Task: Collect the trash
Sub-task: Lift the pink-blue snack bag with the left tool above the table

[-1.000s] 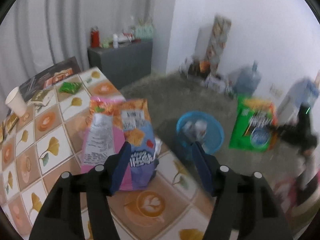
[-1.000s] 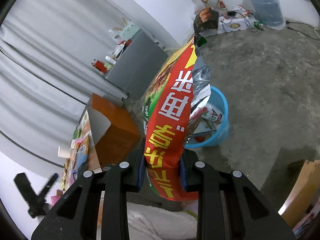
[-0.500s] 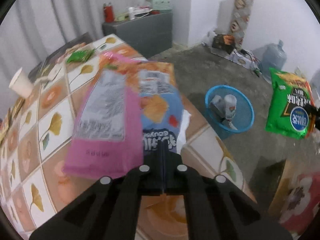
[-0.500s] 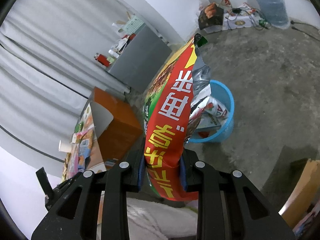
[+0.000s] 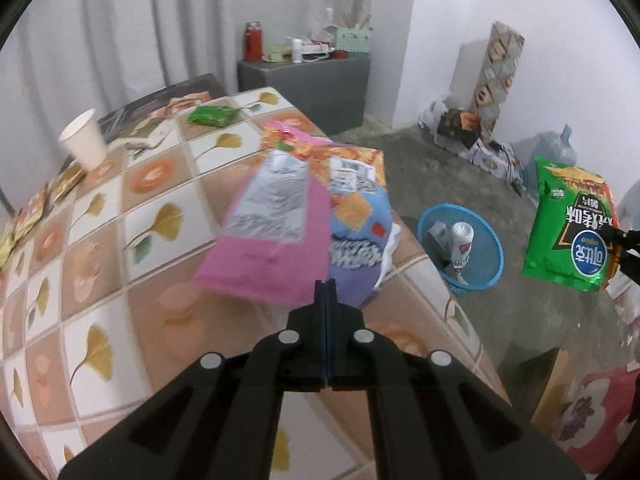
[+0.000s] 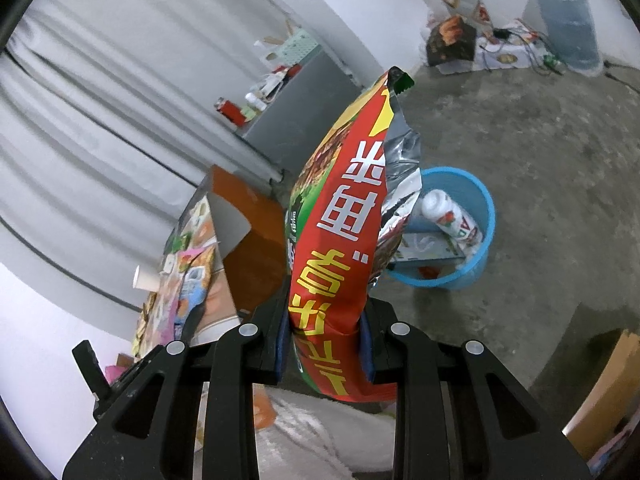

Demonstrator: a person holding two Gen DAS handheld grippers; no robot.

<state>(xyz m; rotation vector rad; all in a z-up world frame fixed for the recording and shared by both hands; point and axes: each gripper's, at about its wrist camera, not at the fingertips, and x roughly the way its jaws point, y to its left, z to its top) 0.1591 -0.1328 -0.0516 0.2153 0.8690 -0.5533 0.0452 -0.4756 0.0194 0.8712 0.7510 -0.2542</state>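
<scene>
My left gripper (image 5: 326, 286) is shut on the lower edge of two snack bags, a pink one (image 5: 276, 224) and a purple-orange one (image 5: 358, 216), held lifted over the tiled table (image 5: 132, 208). My right gripper (image 6: 325, 330) is shut on a red and green chip bag (image 6: 348, 220), held upright above the floor. That bag also shows at the right in the left wrist view (image 5: 572, 224). A blue trash basket (image 5: 486, 276) with a can and wrappers inside stands on the floor beside the table; it also shows in the right wrist view (image 6: 468, 276).
A paper cup (image 5: 83, 145), a green wrapper (image 5: 210, 115) and small packets (image 5: 24, 216) lie on the table. A grey cabinet (image 5: 316, 84) stands by the wall. A water jug (image 6: 564, 16) and boxes (image 5: 460, 128) sit on the far floor.
My left gripper closed on the two snack bags and raised them off the table. My right gripper kept its hold on the chip bag and drifted slightly.
</scene>
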